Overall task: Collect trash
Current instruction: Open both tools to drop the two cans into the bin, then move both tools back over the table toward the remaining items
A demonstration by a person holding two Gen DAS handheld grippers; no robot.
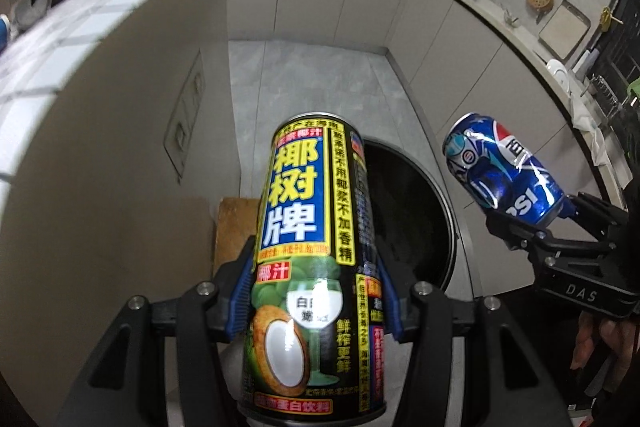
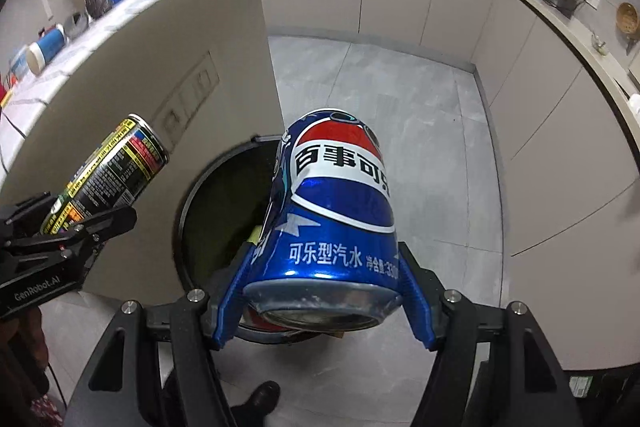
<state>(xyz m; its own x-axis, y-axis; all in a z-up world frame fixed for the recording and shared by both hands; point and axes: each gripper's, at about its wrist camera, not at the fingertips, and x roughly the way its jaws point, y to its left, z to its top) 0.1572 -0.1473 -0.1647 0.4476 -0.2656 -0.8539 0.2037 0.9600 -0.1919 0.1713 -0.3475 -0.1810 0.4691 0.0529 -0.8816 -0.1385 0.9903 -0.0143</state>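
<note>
Both cans hang over the open bin on the kitchen floor. The left gripper (image 1: 316,291) is clenched on the coconut juice can (image 1: 310,247), its blue pads pressing the can's sides low on the body, the can standing up out of the jaws with its far end tipped toward twelve o'clock. In the left wrist view the round black trash bin (image 1: 412,211) sits just behind the can, toward two o'clock of it, its dark mouth open, and a brown cardboard piece (image 1: 234,227) leans beside the bin at about nine o'clock of the can. The right gripper (image 2: 324,291) is grasping the dented Pepsi can (image 2: 336,203), blue fingers (image 2: 232,291) squeezing its lower end so the bottom rim looks flattened. In the right wrist view the bin's rim curves out from behind this can toward nine o'clock, so the can is over the opening. The two grippers are near each other but apart, each visible in the other's camera at the picture's edge. The tiled table (image 2: 92,39) runs along ten o'clock, with a blue and white cup (image 2: 46,49) lying on it. A dark shoe (image 2: 260,397) shows at six o'clock on the grey floor (image 2: 380,83).
</note>
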